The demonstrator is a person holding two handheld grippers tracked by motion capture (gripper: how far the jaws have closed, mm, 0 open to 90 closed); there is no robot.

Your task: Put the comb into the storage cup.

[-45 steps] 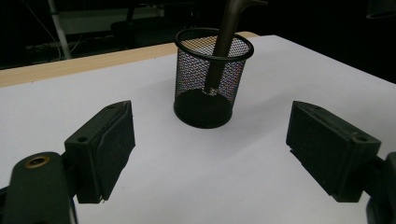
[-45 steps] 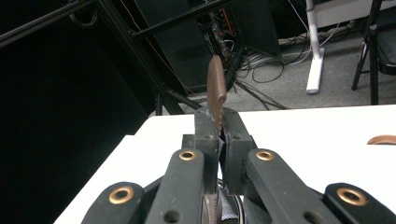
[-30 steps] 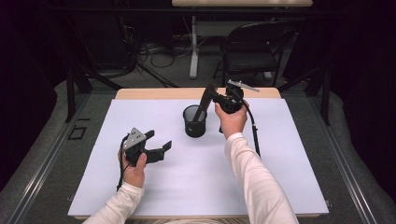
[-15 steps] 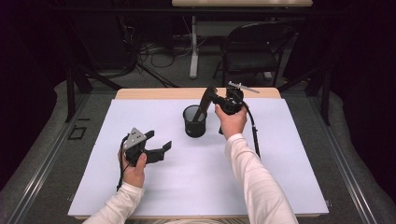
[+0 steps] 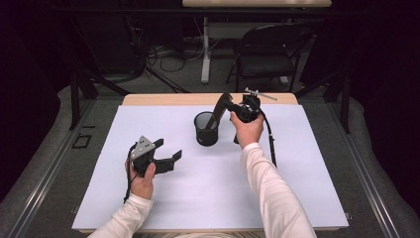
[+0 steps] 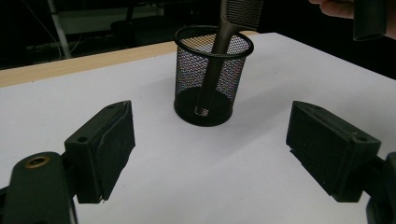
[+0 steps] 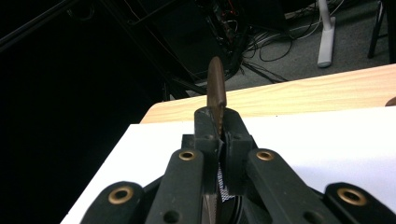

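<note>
My right claw (image 5: pixel 224 102) is clamped on a dark brown plastic comb (image 5: pixel 217 113), pads pinching the toothed end; in the right gripper view the comb's (image 7: pixel 216 88) edge sticks up out of the closed jaws. The comb is tilted, its handle end down inside the black wire-mesh pen cup (image 5: pixel 206 128), its toothed end leaning up and right toward my right hand (image 5: pixel 246 130). In the left gripper view the handle (image 6: pixel 211 70) runs down through the cup's (image 6: pixel 212 77) mouth to the base; can't tell if the tip touches the bottom. The cup stands upright on the white sheet (image 5: pixel 208 188) covering the tabletop (image 5: pixel 163 99), a bit back of centre, just left of my right hand. The right claw hangs above and to the right of the cup rim, pointing down-left into it. My left claw (image 5: pixel 167 151) is open and empty, jaws spread wide, held low over the white sheet on the left side, well apart from the cup. My left hand (image 5: pixel 142 179) grips its body from below, grey three-cornered plate (image 5: pixel 143 146) on top. In the left gripper view both black jaws frame the cup from a distance, pads bare. The bare wooden strip of tabletop shows along the far edge. A black folding chair (image 5: pixel 270 52) stands on the floor beyond the tabletop.
</note>
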